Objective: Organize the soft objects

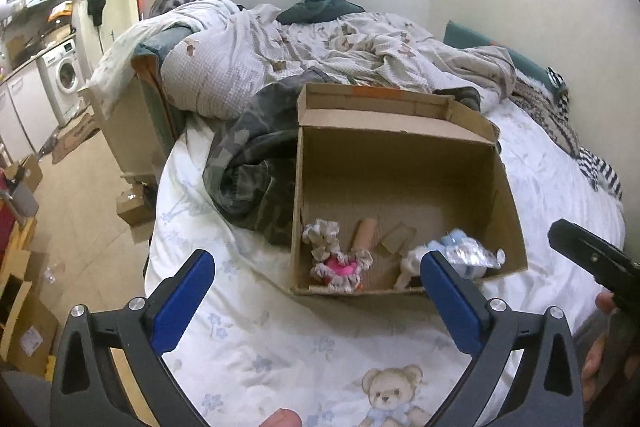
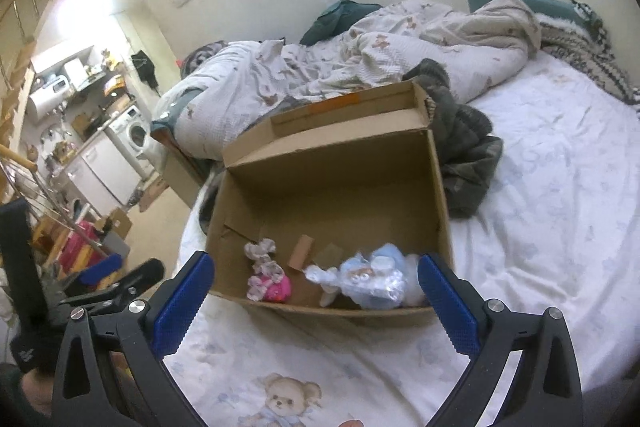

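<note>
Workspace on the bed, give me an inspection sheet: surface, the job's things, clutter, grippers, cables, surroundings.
Surface: bed sheet, white with a faint floral print and a teddy bear motif near the front edge.
Job's things: open cardboard box on the sheet, holding a pink and lace soft toy, a blue and white soft toy partly in clear wrap, and a cardboard tube.
Clutter: dark green garment beside the box; rumpled duvet behind it.
Grippers: left gripper open, empty; right gripper open, empty, both in front of the box.
Cables: nothing seen.
Surroundings: washing machine, kitchen counter, boxes on the floor.
</note>
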Tool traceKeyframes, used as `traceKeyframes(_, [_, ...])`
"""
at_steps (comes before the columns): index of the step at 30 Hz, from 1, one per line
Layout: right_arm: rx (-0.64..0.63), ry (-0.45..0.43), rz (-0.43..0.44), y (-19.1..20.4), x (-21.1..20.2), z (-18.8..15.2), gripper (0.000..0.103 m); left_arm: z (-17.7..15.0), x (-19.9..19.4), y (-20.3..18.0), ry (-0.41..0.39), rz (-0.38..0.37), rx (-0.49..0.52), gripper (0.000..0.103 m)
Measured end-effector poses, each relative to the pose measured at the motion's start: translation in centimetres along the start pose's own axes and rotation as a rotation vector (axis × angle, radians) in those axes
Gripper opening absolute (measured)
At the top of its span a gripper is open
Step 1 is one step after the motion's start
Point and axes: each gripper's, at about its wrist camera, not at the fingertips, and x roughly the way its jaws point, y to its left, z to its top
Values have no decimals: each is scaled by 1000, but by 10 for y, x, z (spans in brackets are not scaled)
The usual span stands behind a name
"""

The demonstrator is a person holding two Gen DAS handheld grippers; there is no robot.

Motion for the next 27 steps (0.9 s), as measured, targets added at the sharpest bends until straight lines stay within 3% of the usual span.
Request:
traceKeyframes(5, [-17,27,-32,0,-1,-13,103,-11,-6,4,23,-39,-34,103])
traceKeyframes(12, [-37,27,-71,2,2,-18,103,-16,-9,-3,-10,14,1,103])
traceKeyframes(17, [-15,34,-85,-2,6,-17,103,-15,-6,4,-2,-17,-33,103])
traceKeyframes(27, [-5,37,-84,-1,7,-14,103,-17,-3,-1,10,11,-17,103])
